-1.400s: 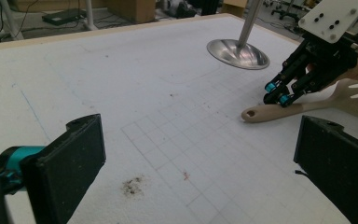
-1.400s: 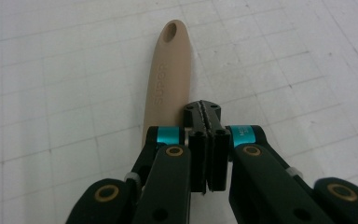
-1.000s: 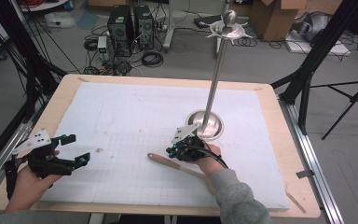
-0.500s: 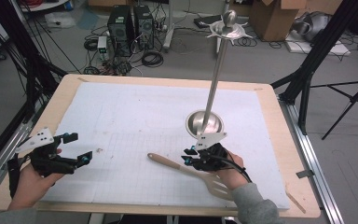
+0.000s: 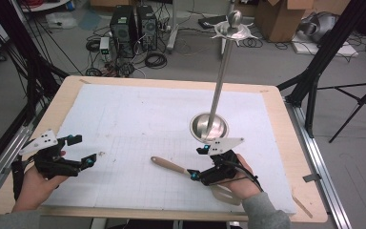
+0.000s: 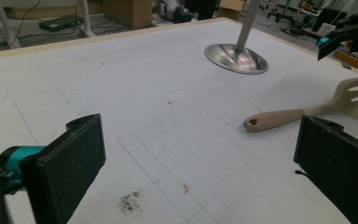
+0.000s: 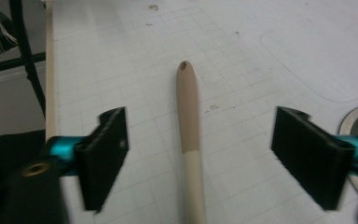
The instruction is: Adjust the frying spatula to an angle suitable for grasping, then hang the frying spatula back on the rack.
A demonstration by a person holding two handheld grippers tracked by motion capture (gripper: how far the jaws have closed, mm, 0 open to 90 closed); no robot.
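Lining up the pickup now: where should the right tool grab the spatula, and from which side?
Grip the spatula on its round handle, coming from above. It lies flat on the table, and the right tool, open, already straddles the handle, a jaw either side.

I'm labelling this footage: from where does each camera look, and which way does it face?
High view: above the table's near edge, looking forward and down; both hands and tools, left and right.
Left gripper view: on the left tool, facing the stand base; own jaws open.
Right gripper view: on the right tool, jaws astride the handle.
All share the spatula.
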